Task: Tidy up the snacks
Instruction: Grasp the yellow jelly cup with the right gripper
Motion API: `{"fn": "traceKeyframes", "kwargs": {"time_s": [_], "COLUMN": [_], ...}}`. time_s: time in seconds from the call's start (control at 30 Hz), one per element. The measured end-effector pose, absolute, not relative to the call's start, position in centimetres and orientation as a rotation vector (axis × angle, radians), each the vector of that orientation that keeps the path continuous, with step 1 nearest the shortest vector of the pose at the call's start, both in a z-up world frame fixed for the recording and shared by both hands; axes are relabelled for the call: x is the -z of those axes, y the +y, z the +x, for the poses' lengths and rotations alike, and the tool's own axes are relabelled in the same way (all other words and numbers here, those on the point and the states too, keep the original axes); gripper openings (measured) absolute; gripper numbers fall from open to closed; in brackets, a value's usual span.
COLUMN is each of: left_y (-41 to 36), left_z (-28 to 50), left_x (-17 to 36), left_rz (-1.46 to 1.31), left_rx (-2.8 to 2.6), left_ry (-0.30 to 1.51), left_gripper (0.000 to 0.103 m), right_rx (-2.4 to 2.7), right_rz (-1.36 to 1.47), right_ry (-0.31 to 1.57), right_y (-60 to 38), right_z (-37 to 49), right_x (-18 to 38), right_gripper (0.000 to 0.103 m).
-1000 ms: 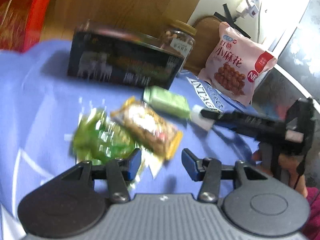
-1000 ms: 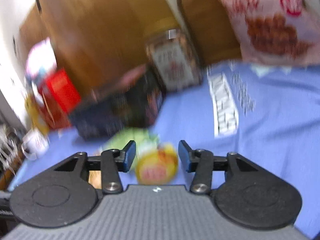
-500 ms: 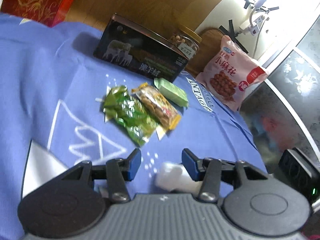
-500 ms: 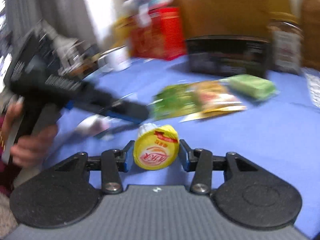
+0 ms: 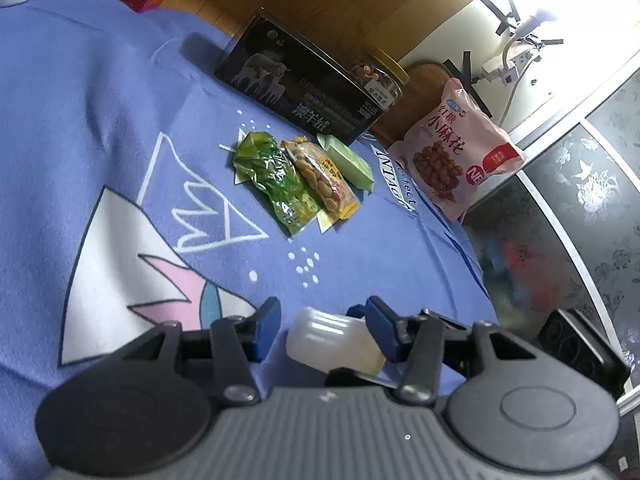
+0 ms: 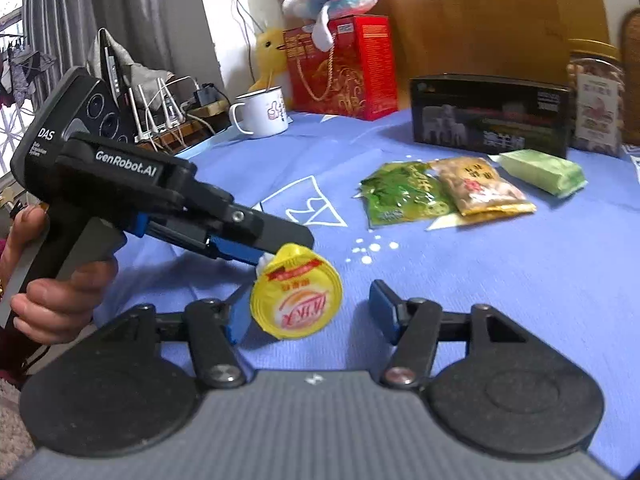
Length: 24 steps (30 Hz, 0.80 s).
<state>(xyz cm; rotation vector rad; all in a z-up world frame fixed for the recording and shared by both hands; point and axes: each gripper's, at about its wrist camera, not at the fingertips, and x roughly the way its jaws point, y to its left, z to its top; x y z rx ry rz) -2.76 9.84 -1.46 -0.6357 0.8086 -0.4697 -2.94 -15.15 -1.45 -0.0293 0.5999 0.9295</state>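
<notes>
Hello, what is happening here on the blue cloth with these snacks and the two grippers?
A person is sorting snacks with a handheld gripper in each hand. The small jelly cup with a yellow lid lies between both grippers: the right gripper is opening around it, and the left gripper reaches its far end. Whether the left one grips it is unclear. Three packets already lie side by side before the dark box.

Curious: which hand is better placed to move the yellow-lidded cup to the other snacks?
Left, probably: the left gripper straddles the cup, while the right gripper is opening its jaws around it.
</notes>
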Motion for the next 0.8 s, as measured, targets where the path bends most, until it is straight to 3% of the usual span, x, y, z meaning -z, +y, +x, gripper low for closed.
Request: {"fn": "traceKeyframes", "kwargs": {"time_s": [0.33,0.43,0.47,0.53,0.8], "left_y": [9.4,9.6,9.7,9.9,9.7], "left_z": [-3.6,-3.8,-3.8,-3.9,-3.9], "left_x": [1.5,1.8,2.0,2.2,0.9], "left_rz": [-0.654,-0.672,-0.685,-0.702,-0.656], "left_rx": [0.493,0.496,0.497,0.496,0.498], "left_ry": [0.815,0.814,0.813,0.814,0.793], "left_gripper": [0.046,0.047,0.046,0.042,0.037], "right_rx": [-0.903,-0.908,-0.913,-0.915,-0.909], "right_rz": [-0.026,-0.045,-0.055,-0.091,-0.093], "right_ry": [0.589,0.581,0.577,0.569,0.552], "right_y": [-15.8,-15.5,-15.4,-15.1,-15.3], "right_z": [-4.5,-4.7,-4.9,-5.2,-5.2], "right_x": [1.6,1.6,1.7,1.6,1.2], "right_gripper": [0.064,0.058,0.05,0.045,0.044]}}
